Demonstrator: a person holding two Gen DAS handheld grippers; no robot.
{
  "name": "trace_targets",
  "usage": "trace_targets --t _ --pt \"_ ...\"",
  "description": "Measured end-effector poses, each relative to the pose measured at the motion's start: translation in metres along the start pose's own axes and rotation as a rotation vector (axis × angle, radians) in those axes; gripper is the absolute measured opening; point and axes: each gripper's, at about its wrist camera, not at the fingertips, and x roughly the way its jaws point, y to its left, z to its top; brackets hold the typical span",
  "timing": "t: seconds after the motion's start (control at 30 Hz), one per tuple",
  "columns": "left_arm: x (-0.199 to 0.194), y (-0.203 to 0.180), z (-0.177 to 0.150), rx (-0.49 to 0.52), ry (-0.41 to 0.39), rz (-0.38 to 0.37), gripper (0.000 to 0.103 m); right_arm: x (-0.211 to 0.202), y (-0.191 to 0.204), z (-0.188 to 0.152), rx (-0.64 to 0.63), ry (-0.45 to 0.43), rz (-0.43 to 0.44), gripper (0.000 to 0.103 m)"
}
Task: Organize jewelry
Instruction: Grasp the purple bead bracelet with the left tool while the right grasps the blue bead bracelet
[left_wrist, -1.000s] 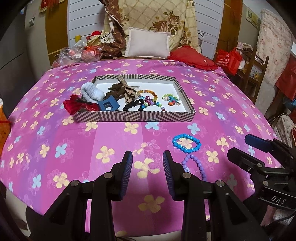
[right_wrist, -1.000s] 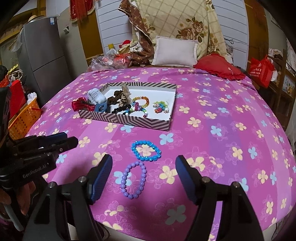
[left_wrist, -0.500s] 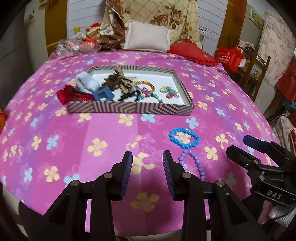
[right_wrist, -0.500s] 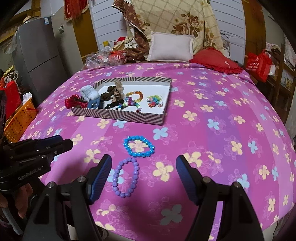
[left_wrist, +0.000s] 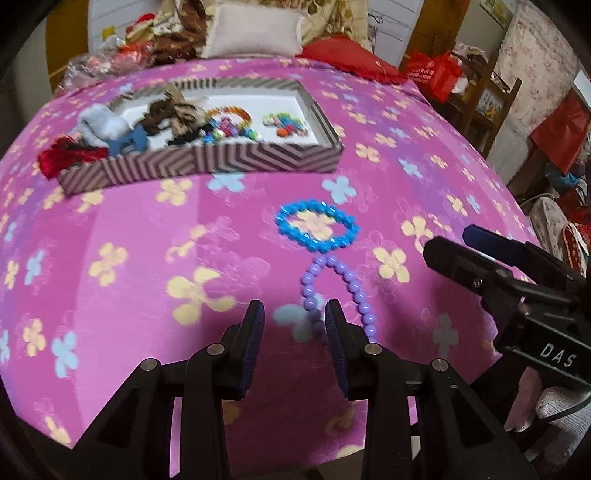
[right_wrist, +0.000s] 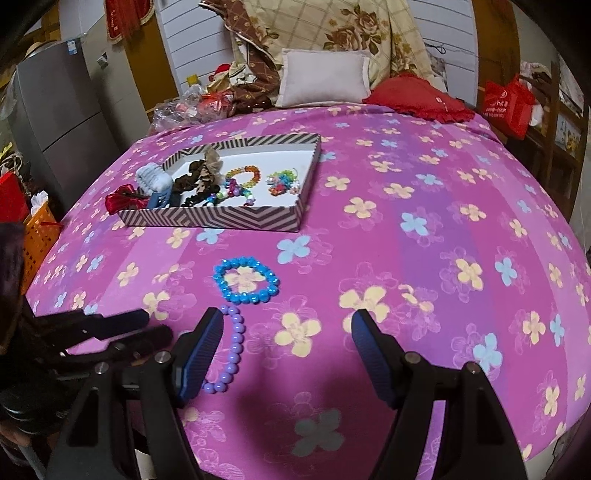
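A purple bead bracelet (left_wrist: 334, 288) (right_wrist: 231, 354) lies on the pink flowered bedspread, touching a blue bead bracelet (left_wrist: 317, 229) (right_wrist: 245, 280) beyond it. My left gripper (left_wrist: 293, 334) is open, low over the near end of the purple bracelet, whose left strand runs between its fingers. My right gripper (right_wrist: 288, 350) is wide open just right of the purple bracelet; it shows at the right of the left wrist view (left_wrist: 476, 251). A zigzag-patterned tray (left_wrist: 207, 162) (right_wrist: 221, 218) farther back holds hair ties, clips and bead bracelets.
Pillows (right_wrist: 325, 77) and a red cushion (right_wrist: 417, 98) sit at the bed's head. A grey fridge (right_wrist: 55, 118) and orange basket (right_wrist: 38, 232) stand left of the bed. Red bags (left_wrist: 432, 75) and shelves are to the right.
My left gripper has moved forward, down and to the right, onto the purple bracelet. My right gripper has edged forward and stays wide open. The bracelets have not moved.
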Motion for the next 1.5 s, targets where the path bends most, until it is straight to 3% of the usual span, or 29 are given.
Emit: trace_targets --t 0.23,0.37,0.47,0.6,0.73,0.97,1.23,1.5 --pt "0.021 -0.011 0.001 0.017 0.046 0.004 0.035 0.012 -0.007 0.003 0.017 0.015 0.013 0.075" --pt "0.023 -0.007 0.002 0.010 0.031 0.001 0.034 0.024 -0.004 0.007 -0.003 0.028 0.019 0.075" --pt "0.023 0.001 0.005 -0.003 0.031 0.020 0.015 0.037 0.001 0.013 -0.027 0.040 0.035 0.075" --pt "0.020 0.016 0.006 -0.019 0.037 0.040 0.012 0.055 0.012 0.020 -0.080 0.053 0.041 0.074" --pt "0.017 0.031 0.006 -0.035 0.041 0.065 0.011 0.072 0.022 0.026 -0.134 0.078 0.042 0.058" --pt "0.015 0.045 0.009 -0.062 0.046 0.093 0.011 0.094 0.034 0.032 -0.231 0.116 0.023 0.041" --pt "0.017 0.038 0.009 -0.031 0.034 0.122 0.011 0.100 0.044 0.029 -0.359 0.116 -0.009 0.009" --pt "0.012 0.044 0.013 -0.047 0.012 0.101 0.010 0.081 0.049 0.039 -0.396 0.074 -0.013 0.008"
